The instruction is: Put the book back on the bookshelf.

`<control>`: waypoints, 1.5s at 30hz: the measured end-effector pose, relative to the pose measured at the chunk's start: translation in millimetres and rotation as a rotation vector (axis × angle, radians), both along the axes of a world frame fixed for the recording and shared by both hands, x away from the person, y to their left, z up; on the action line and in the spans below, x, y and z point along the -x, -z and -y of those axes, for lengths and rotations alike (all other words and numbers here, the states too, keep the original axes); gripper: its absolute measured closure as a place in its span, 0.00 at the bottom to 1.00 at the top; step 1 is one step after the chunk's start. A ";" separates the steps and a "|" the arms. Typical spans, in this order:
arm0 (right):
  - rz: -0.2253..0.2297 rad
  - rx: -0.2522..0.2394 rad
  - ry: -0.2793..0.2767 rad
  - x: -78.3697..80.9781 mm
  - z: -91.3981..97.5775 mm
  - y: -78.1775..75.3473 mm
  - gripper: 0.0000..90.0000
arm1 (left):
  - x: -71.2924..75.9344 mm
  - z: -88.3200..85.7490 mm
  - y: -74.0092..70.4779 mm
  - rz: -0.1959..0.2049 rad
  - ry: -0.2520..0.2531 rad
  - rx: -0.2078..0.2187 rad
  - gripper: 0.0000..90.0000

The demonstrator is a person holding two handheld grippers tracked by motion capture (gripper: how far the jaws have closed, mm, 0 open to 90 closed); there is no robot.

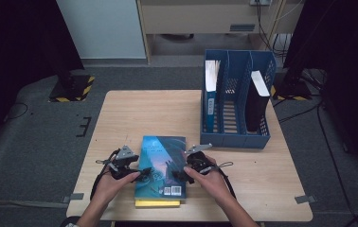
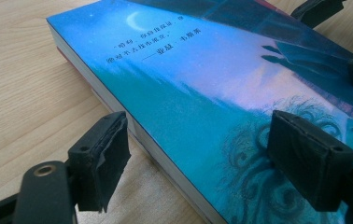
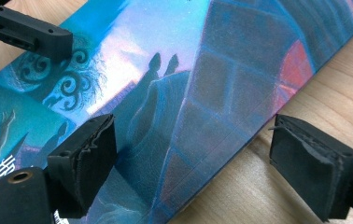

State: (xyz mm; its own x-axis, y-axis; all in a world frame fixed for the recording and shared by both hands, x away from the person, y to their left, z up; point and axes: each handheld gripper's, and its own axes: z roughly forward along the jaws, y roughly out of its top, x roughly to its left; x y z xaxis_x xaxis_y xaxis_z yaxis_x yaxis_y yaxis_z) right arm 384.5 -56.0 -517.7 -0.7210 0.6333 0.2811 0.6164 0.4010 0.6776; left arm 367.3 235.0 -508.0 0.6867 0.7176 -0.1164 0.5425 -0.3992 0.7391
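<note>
Blue book (image 1: 162, 163) is laid flat on the wooden surface (image 1: 134, 113), near-left of the blue file rack (image 1: 236, 101) — left gripper (image 1: 141, 176) and right gripper (image 1: 178, 175) are held apart at its side edges, nothing clamped; dark grey floor (image 1: 40, 137) is seen around.

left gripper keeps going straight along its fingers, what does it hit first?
Probably the blue book: its long edge lies between the left gripper fingers, which stand open astride it. Depth is unclear, though.

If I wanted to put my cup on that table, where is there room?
The table is bare along its far left, between the far edge and the blue book. It is bare again at the near right, in front of the blue file rack. The near middle is crowded: both grippers flank the book.
</note>
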 end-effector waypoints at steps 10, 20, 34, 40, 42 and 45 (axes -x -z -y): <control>-0.010 0.000 -0.030 6.2 -6.2 -2.3 0.21 | -3.0 -5.5 0.1 -0.001 -0.006 -0.002 0.23; -0.038 -0.028 -0.058 6.0 -9.5 1.3 0.18 | -12.2 -15.8 3.3 -0.028 -0.003 0.034 0.22; -0.088 -0.097 -0.061 -5.1 -5.3 11.7 0.13 | -19.0 -16.6 6.0 -0.031 0.019 0.058 0.22; -0.092 -0.105 -0.059 -6.7 -7.5 11.8 0.14 | -18.6 -16.1 5.4 -0.026 0.020 0.051 0.22; -0.093 -0.107 -0.053 -7.1 -6.5 10.6 0.18 | -18.4 -15.7 4.5 -0.027 0.020 0.042 0.22; -0.071 -0.109 -0.037 -5.5 -5.1 2.7 0.24 | -17.7 -17.3 3.8 -0.024 0.019 0.034 0.22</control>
